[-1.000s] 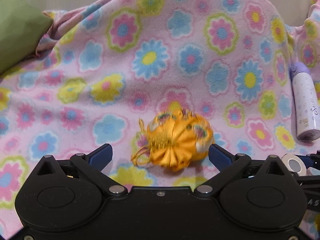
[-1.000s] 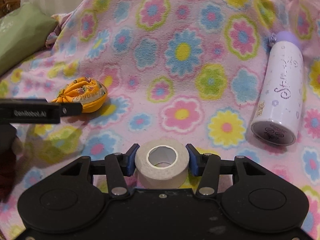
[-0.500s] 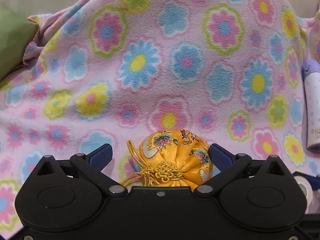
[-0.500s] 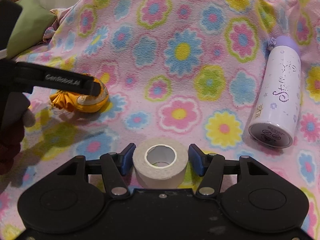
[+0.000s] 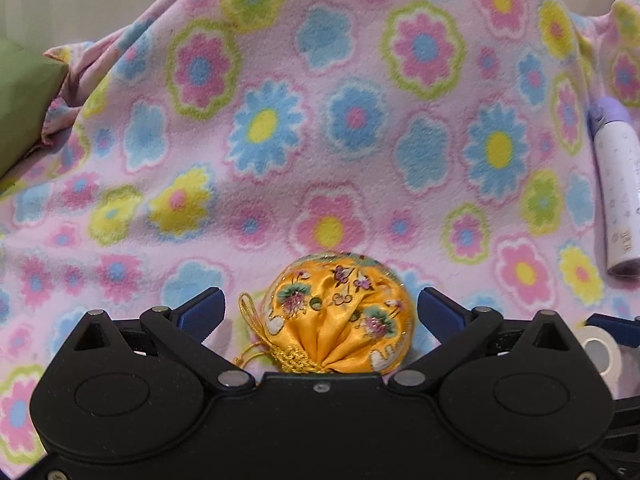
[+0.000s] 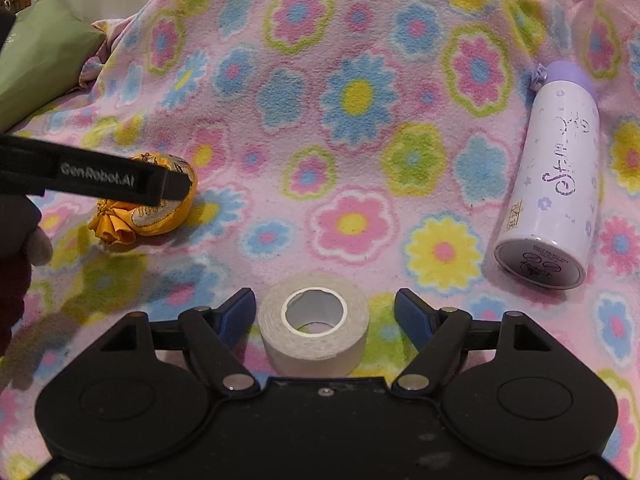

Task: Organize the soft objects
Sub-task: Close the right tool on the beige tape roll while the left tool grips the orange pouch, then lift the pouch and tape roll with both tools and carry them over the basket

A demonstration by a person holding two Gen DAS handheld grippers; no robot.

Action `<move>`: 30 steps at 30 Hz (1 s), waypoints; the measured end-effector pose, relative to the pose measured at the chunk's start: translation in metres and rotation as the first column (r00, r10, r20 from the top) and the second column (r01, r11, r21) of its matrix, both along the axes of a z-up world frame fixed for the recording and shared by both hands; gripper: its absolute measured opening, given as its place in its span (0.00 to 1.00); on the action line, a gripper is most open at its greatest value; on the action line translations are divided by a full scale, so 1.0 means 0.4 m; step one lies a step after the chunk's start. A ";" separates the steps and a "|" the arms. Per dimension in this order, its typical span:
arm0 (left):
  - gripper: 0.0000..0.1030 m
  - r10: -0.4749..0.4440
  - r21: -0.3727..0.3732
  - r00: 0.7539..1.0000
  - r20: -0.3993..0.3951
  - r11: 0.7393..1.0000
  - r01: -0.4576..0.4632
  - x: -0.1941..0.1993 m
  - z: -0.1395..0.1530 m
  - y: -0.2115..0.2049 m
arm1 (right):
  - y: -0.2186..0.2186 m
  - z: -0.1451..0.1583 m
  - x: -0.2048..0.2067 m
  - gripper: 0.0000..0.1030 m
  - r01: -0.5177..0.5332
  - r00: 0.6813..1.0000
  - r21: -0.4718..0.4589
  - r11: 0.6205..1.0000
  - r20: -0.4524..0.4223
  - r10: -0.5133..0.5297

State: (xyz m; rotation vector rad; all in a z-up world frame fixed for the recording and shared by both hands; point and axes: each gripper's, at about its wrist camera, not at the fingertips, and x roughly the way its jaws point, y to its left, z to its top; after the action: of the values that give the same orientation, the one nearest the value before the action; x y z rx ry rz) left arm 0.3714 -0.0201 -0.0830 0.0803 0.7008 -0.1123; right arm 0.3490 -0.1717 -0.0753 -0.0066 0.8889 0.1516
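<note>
A yellow embroidered satin pouch [image 5: 340,316] with a gold cord lies on the floral fleece blanket [image 5: 320,140]. My left gripper [image 5: 320,312] is open, its blue pads on either side of the pouch with gaps. The pouch also shows in the right wrist view [image 6: 152,208], partly hidden by the left gripper's arm [image 6: 100,178]. My right gripper [image 6: 324,316] is open around a white tape roll [image 6: 314,322], which rests on the blanket with its pads apart from it.
A white and lilac bottle [image 6: 548,184] lies on its side at the right; it also shows in the left wrist view [image 5: 616,184]. A green cushion [image 6: 36,60] sits at the far left. The tape roll [image 5: 600,352] peeks in at the left view's lower right.
My left gripper has come forward around the pouch, which now sits deep between its open fingers. My right gripper has opened wider and let go of the tape roll.
</note>
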 end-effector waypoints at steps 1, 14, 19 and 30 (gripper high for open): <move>0.97 0.004 0.000 1.000 -0.007 1.000 -0.004 0.004 -0.005 0.000 | 0.000 0.000 0.000 0.74 0.000 1.000 0.001 1.000 0.000 0.000; 0.97 -0.006 0.075 0.997 -0.080 0.997 0.012 0.055 -0.050 -0.057 | -0.002 0.002 -0.005 0.74 0.019 1.000 0.024 1.000 0.002 -0.019; 0.89 0.021 -0.003 0.991 -0.132 1.000 -0.021 0.075 -0.037 -0.028 | 0.000 0.003 -0.007 0.74 0.023 1.000 0.020 1.000 0.003 -0.023; 0.69 0.070 -0.073 0.982 -0.176 0.994 -0.083 0.012 0.049 0.040 | 0.006 0.007 -0.013 0.75 0.023 1.000 -0.004 1.000 -0.004 -0.023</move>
State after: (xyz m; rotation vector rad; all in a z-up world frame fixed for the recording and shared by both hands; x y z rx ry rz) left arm 0.3762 -0.0040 -0.0635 -0.0334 0.8710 -0.0737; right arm 0.3439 -0.1693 -0.0726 0.0004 0.8932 0.1290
